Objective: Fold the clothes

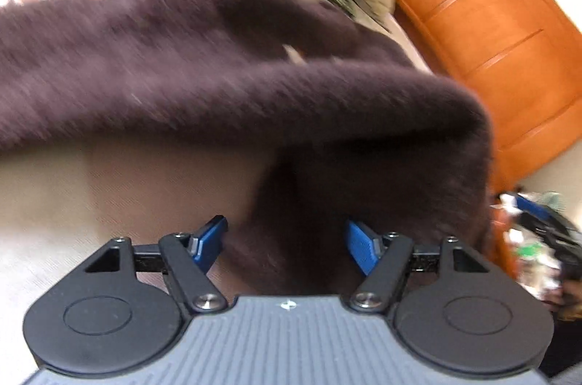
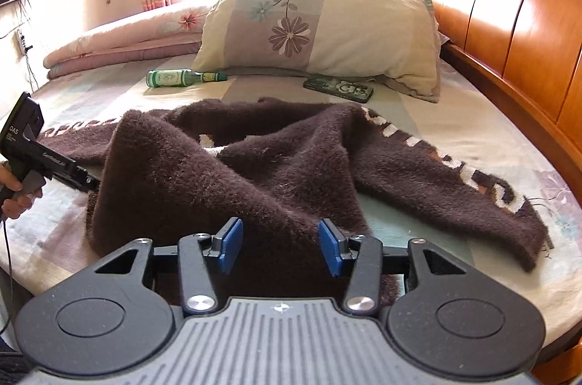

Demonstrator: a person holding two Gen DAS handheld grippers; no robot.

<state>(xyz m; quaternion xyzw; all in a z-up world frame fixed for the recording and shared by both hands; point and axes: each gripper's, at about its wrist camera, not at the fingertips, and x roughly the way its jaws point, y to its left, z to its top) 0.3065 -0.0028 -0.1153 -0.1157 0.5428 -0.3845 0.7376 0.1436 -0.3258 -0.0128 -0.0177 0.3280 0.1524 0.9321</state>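
A fuzzy dark brown sweater [image 2: 254, 166] with a white pattern along its edge lies crumpled on the bed [image 2: 473, 115]. In the right wrist view my right gripper [image 2: 280, 246] is open, its blue pads on either side of the sweater's near edge. The left gripper [image 2: 87, 183] shows at the left, held by a hand, its tip at the sweater's left side. In the left wrist view the left gripper [image 1: 285, 245] is open with the sweater [image 1: 218, 75] close in front, blurred; a fold of it hangs between the pads.
A floral pillow [image 2: 327, 28] lies at the head of the bed by the orange wooden headboard [image 2: 509, 21]. A green glass bottle [image 2: 178, 78] and a phone [image 2: 338, 88] lie behind the sweater. A folded pink quilt [image 2: 127, 43] is at the far left.
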